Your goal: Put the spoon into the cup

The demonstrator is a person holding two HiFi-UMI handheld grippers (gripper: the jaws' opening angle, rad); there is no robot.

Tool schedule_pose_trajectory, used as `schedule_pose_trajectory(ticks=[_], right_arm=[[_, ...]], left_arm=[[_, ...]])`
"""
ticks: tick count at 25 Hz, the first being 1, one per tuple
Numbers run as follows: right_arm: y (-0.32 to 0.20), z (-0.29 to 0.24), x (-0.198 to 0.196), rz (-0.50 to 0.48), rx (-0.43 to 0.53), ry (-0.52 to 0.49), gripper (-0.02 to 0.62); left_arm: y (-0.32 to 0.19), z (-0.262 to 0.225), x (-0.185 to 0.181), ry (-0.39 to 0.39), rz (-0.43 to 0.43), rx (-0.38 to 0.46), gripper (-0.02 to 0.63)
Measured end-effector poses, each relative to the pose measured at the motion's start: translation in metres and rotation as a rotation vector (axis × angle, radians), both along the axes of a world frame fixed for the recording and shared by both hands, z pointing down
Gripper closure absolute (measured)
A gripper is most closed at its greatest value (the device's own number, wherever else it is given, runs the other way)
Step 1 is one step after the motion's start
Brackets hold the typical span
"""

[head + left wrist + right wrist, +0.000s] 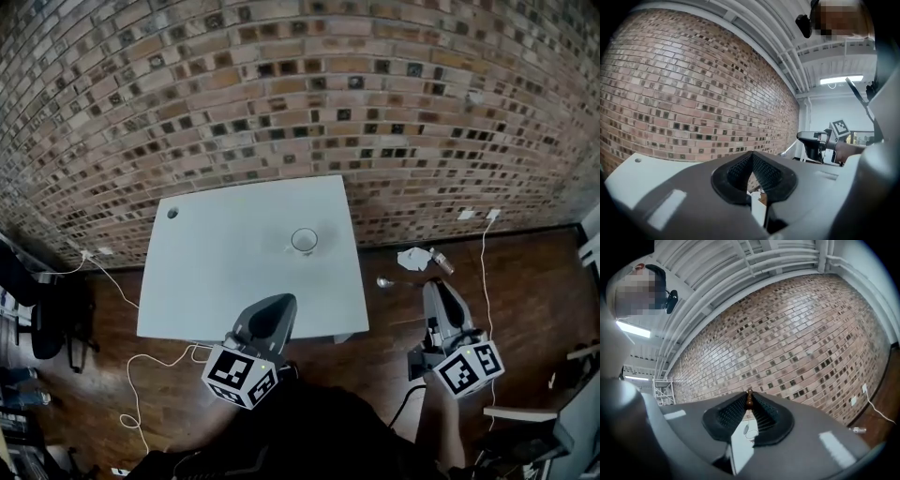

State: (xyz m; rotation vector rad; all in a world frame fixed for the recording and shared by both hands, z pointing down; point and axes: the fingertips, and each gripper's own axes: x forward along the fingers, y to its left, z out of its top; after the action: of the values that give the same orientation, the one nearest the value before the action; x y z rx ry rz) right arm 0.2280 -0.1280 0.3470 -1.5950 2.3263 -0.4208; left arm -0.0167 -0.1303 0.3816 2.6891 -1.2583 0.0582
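A clear cup [303, 241] stands on the white table [216, 281], toward its far right side. My right gripper [434, 287] hovers over the wooden floor to the right of the table, shut on a spoon [394, 282] whose metal bowl points left toward the table. In the right gripper view the spoon's brown end [749, 400] shows between the pads of the right gripper [749, 397], with the cup [752, 432] beyond. My left gripper [280, 302] is at the table's near edge, shut and holding nothing. In the left gripper view the left gripper's [752, 157] pads meet at the tip.
A brick wall runs behind the table. Crumpled paper [411, 258] and a small bottle [442, 262] lie on the floor right of the table. White cables [131, 375] trail across the floor. A dark chair [52, 319] stands at the left. The table has a hole [172, 213] at its far left corner.
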Motion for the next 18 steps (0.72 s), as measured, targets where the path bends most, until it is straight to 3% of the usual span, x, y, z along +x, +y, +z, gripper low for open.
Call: schedule_pose_trajectory(ticks=[14,18], right_arm=[[-0.078,0.001,-0.079,0.062,-0.012,0.037,0.549],[-0.107,0.016,-0.105,0.043,-0.051,0.049,0.549]], left_arm=[[-0.081,0.013,-0.088,0.058,0.020,-0.013,0.612],[-0.099,0.017,-0.110,0.016,-0.014,0.016,0.612]])
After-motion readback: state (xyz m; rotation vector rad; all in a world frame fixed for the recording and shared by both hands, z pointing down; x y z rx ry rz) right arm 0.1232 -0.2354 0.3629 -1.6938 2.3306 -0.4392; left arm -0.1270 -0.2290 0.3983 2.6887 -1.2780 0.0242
